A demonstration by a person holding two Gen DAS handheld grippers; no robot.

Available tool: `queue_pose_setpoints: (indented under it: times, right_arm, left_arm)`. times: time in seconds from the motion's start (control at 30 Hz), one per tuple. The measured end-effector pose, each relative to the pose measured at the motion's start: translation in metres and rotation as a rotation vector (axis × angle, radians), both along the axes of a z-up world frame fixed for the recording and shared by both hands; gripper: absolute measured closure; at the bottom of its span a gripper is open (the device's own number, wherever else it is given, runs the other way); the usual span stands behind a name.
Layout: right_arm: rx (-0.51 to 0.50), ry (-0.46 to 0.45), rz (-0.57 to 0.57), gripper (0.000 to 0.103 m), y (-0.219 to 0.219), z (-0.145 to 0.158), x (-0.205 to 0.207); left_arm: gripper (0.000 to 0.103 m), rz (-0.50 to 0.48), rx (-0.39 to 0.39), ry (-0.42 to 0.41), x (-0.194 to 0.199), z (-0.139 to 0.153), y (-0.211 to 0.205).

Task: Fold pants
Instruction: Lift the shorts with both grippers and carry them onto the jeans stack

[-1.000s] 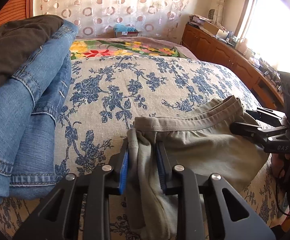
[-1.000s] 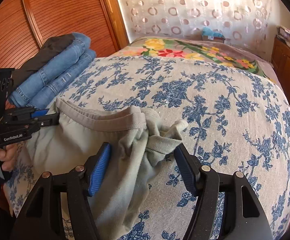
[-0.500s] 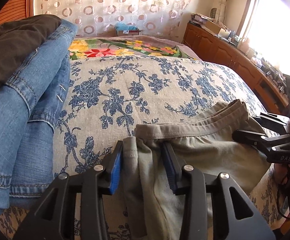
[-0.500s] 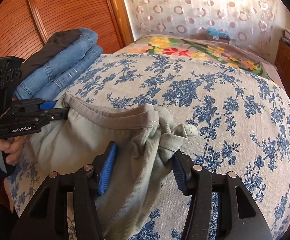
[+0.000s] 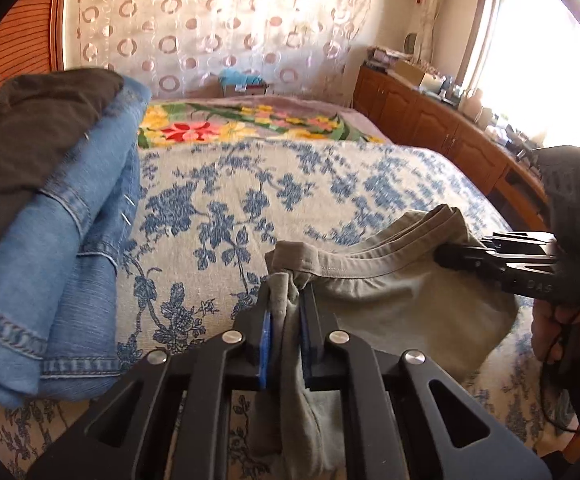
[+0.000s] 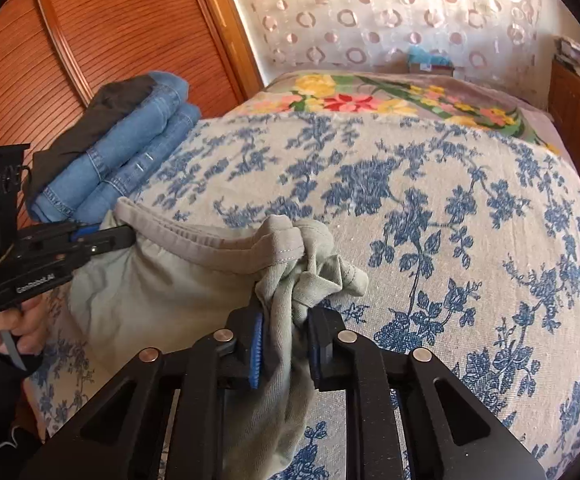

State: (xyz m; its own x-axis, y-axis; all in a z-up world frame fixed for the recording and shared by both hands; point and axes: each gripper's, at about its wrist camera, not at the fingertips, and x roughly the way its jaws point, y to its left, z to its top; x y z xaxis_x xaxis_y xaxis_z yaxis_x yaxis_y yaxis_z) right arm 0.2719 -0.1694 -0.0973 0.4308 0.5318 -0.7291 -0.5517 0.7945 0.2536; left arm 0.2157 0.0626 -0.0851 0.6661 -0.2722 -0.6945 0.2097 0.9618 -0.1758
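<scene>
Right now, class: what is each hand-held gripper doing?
Left hand-held gripper: closing on the grey-green pants, waistband corner pinched.
Right hand-held gripper: closing on the pants' other bunched waistband corner.

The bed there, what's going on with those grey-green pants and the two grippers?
A person is folding the grey-green pants on the floral bedspread. The left gripper and right gripper are each closing on a bunched waistband corner, with fabric pinched between the fingers. The rest of the pants hangs off the near edge of the bed. A stack of folded jeans sits to the left.
</scene>
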Motion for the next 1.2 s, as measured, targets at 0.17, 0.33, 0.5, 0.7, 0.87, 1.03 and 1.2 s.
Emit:
queue_pose_setpoints:
  times: [0.17,0.33,0.5,0.7,0.87,1.03,1.2]
  right_arm:
    - [-0.007,-0.059,0.023,0.090,0.008,0.028,-0.004]
    - [0.010,-0.141,0.057,0.090,0.022,0.065,-0.011]
    - [0.012,-0.213,0.111,0.090,0.046,0.099,-0.012]
    - [0.025,-0.312,0.186,0.090,0.089,0.142,-0.008]
    - [0.012,-0.330,0.231,0.090,0.127,0.156,0.002]
    - [0.032,-0.333,0.264,0.090,0.153,0.159,0.005]
    - [0.024,-0.357,0.298,0.090,0.177,0.167,0.016]
  left_arm:
    - [0.095,0.017,-0.027,-0.054,-0.012,0.023,0.009]
    - [0.095,0.053,-0.053,-0.127,-0.030,0.053,0.024]
    - [0.095,0.110,-0.073,-0.210,-0.050,0.082,0.046]
    - [0.095,0.192,-0.058,-0.281,-0.062,0.105,0.076]
    - [0.095,0.249,-0.036,-0.300,-0.064,0.110,0.099]
    - [0.095,0.294,-0.004,-0.302,-0.064,0.107,0.112]
    - [0.095,0.344,0.006,-0.308,-0.062,0.106,0.125]
